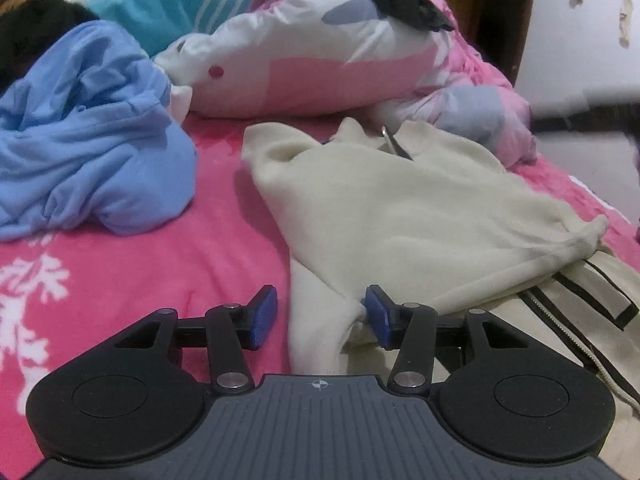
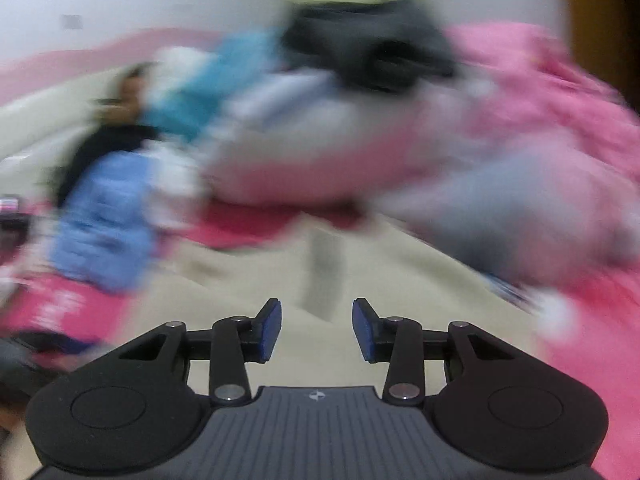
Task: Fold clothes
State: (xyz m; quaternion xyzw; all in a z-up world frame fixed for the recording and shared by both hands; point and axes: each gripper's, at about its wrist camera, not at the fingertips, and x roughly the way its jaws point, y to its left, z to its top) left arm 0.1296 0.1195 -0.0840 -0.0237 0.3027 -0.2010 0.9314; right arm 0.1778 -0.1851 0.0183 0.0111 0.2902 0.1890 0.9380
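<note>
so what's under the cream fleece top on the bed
Under the cream fleece top, the pink bedsheet runs beneath its left edge, and a beige zippered garment with black trim pokes out at the lower right. How far that garment reaches underneath is covered.

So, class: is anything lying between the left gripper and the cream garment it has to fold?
Nothing visible. The open left gripper already sits at the cream garment, its fabric edge between the fingers. The blue garment lies apart.

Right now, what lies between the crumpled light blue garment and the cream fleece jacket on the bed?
Only bare pink bedsheet separates the crumpled light blue garment from the cream fleece jacket, seen in the left wrist view.
</note>
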